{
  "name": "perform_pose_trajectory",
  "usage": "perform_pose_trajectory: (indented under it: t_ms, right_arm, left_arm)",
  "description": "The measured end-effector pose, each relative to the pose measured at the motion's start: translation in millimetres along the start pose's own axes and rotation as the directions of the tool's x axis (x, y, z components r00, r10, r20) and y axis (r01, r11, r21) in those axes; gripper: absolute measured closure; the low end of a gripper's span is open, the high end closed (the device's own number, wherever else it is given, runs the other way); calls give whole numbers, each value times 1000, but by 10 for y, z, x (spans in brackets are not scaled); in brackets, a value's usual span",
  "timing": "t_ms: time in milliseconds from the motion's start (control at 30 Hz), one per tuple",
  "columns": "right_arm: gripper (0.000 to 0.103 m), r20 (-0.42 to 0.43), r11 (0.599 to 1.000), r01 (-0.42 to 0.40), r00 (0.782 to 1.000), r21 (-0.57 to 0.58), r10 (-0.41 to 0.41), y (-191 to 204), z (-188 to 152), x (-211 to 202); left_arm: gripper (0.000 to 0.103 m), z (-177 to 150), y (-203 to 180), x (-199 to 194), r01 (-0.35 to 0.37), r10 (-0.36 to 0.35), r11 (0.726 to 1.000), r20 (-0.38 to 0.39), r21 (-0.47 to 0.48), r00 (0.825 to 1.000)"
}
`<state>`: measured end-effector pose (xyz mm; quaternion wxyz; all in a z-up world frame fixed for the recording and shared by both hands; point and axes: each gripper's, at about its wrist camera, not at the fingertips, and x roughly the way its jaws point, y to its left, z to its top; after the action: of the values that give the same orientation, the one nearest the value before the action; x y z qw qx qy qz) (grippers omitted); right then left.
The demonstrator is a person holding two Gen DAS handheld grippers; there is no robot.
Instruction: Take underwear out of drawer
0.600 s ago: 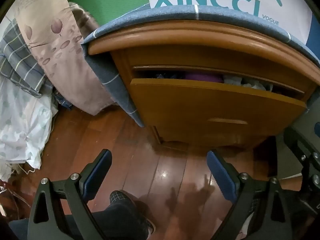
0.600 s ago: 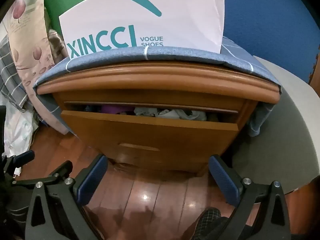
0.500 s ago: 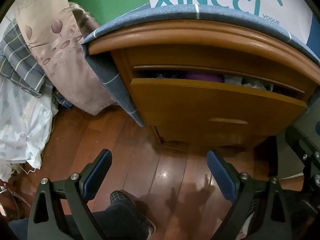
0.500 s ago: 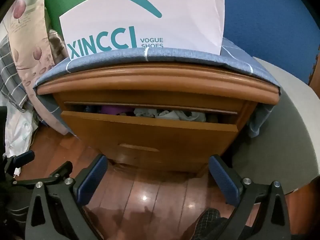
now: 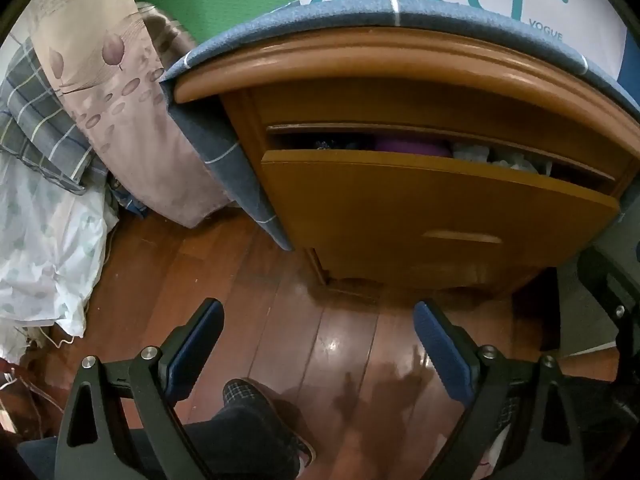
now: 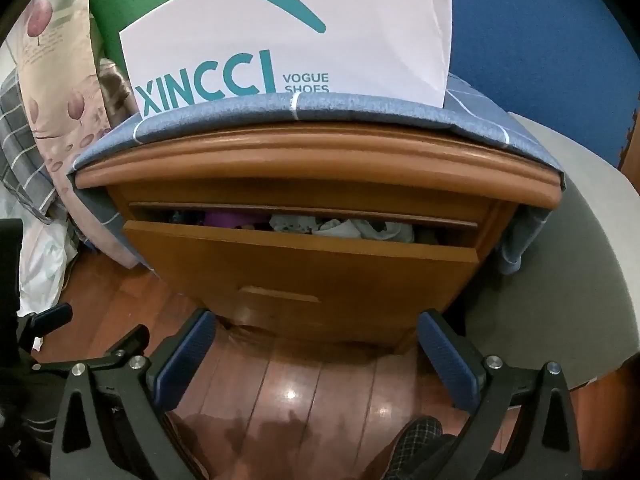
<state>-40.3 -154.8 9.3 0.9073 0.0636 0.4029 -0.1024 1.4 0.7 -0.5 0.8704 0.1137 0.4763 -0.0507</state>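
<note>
A wooden nightstand's drawer (image 5: 420, 208) (image 6: 304, 272) stands pulled out a little. Through the gap I see folded underwear: a purple piece (image 5: 410, 147) (image 6: 230, 219), a dark patterned piece (image 5: 336, 145) and pale white-grey pieces (image 5: 492, 156) (image 6: 348, 228). The drawer has a flat wooden handle (image 5: 462, 237) (image 6: 278, 294). My left gripper (image 5: 316, 340) is open and empty, low over the floor in front of the drawer's left part. My right gripper (image 6: 316, 344) is open and empty, just below the drawer front.
A blue cloth (image 6: 304, 106) covers the nightstand top, with a white XINCCI shoe box (image 6: 288, 40) on it. Pillows and bedding (image 5: 60, 120) lie to the left. A grey chair seat (image 6: 560, 280) is on the right. My slippered foot (image 5: 256, 404) rests on the wooden floor (image 5: 192, 272).
Both grippers have edged slightly closer to the drawer; the view is almost unchanged. Both stay open and empty.
</note>
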Motion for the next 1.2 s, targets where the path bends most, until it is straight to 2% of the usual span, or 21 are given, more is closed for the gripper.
perform_pose_trajectory:
  t_ms: [1200]
  right_arm:
    - [0,-16,1000,-2,1000,11,2,-1,1,31]
  left_arm:
    - [8,-10,8,57,-16,16,1000,-18,-4,1000]
